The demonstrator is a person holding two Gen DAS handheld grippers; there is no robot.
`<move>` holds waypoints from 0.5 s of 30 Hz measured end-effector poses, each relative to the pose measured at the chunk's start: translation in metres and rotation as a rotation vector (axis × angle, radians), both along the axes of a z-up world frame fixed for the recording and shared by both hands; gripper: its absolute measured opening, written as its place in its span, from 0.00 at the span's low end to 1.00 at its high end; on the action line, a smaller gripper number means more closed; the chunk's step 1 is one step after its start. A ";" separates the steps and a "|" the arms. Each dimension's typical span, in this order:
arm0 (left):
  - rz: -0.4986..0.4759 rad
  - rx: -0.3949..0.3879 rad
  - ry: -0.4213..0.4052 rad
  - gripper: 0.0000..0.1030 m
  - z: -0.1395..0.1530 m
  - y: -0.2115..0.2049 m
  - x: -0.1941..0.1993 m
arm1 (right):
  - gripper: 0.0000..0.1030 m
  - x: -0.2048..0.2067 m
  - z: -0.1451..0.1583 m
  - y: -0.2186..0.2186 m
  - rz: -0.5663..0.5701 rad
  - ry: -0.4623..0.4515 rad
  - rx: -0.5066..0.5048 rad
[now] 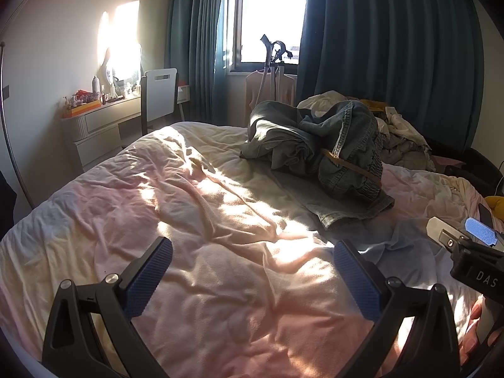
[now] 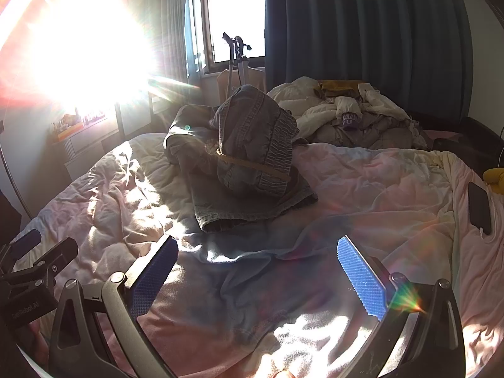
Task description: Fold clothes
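Grippers apparently agape above bedding

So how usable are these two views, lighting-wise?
Right wrist view: a big sun flare washes out the upper left, with coloured streaks near the right gripper; the jeans stay readable. Left wrist view: no flare, only hard sun patches on the bedcover; left gripper sharp.

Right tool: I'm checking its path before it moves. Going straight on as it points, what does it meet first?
Probably the pale blue garment lying crumpled on the bed cover just ahead of the open right tool. The bundled denim jeans lie beyond it; depth is unclear.
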State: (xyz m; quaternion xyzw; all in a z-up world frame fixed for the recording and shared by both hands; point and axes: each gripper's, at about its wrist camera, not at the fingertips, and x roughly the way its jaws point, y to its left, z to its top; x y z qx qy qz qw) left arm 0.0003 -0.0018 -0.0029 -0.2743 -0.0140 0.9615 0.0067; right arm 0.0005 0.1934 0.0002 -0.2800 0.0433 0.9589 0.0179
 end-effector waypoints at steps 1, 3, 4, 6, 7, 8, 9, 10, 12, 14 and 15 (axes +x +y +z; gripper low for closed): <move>0.000 0.000 0.000 1.00 0.000 0.000 0.000 | 1.00 0.000 0.000 0.000 0.000 -0.001 0.000; -0.001 -0.001 -0.001 1.00 -0.001 0.000 0.000 | 1.00 -0.001 0.000 0.000 0.001 -0.003 0.000; -0.002 -0.002 -0.003 1.00 -0.001 0.000 -0.001 | 1.00 -0.001 0.000 -0.001 0.001 -0.003 0.001; -0.001 -0.004 -0.002 1.00 -0.001 0.001 -0.001 | 1.00 -0.001 0.000 -0.001 0.002 -0.003 0.001; -0.001 -0.004 -0.002 1.00 -0.001 0.000 -0.001 | 1.00 -0.001 0.000 -0.001 0.002 -0.003 0.001; -0.002 -0.002 -0.002 1.00 -0.001 0.000 -0.001 | 1.00 -0.001 -0.001 -0.001 0.002 -0.004 0.001; -0.003 -0.001 -0.002 1.00 -0.001 0.000 -0.001 | 1.00 -0.001 -0.001 -0.001 0.002 -0.004 0.001; -0.003 -0.001 -0.002 1.00 -0.001 0.000 -0.001 | 1.00 -0.001 -0.001 -0.001 0.002 -0.004 0.000; -0.003 -0.003 -0.003 1.00 -0.001 0.001 -0.001 | 1.00 -0.001 -0.001 0.000 0.002 -0.006 -0.002; -0.003 -0.003 -0.003 1.00 -0.001 0.001 -0.001 | 1.00 -0.001 -0.002 0.000 0.002 -0.007 -0.003; -0.003 -0.003 -0.004 1.00 -0.002 0.001 -0.002 | 1.00 -0.001 -0.002 0.000 0.003 -0.007 -0.004</move>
